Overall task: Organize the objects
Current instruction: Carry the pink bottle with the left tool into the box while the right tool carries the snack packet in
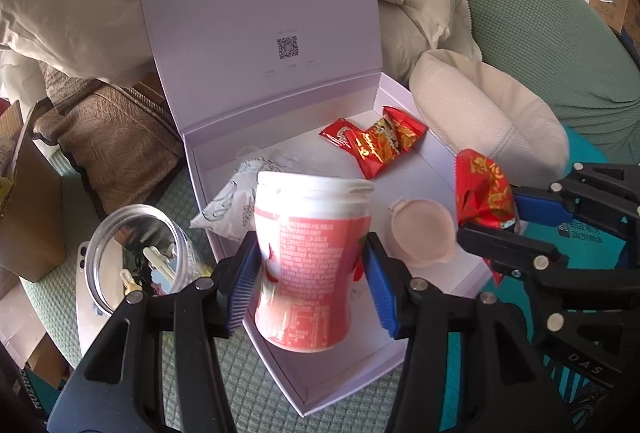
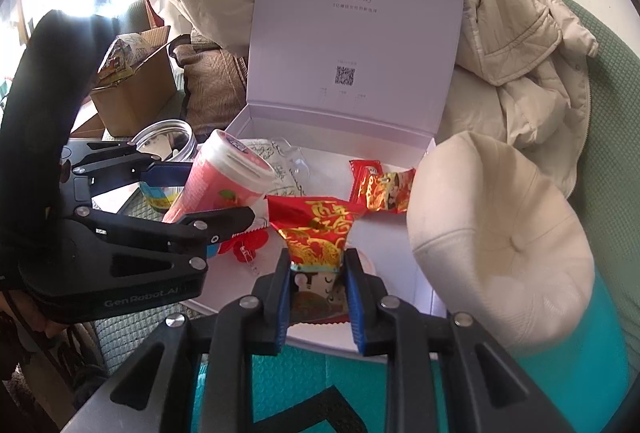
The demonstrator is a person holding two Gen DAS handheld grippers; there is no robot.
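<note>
A green quilted sofa cover (image 1: 532, 33) is seen under everything, with a beige padded jacket (image 2: 516, 33) heaped behind and a cream cap (image 2: 500, 233) lying just right of the white gift box (image 1: 280, 137), whose lid is propped upright. A brown cardboard box (image 2: 136, 97) and a clear open-mouthed jar (image 1: 132, 245) are placed to the left.

The left gripper (image 1: 312, 277) is clamped on a pink bottle with a white cap (image 1: 308, 257), held tilted over the box's front. The right gripper (image 2: 316, 289) is pinched on a red-and-gold snack packet (image 2: 320, 233) above the box's right edge.

Inside the box, two red packets (image 1: 376, 141), a white patterned pouch (image 1: 232, 201) and a pale pink lid (image 1: 424, 229) are lying. The jar's contents are blurred, and the bottle's print cannot be read.
</note>
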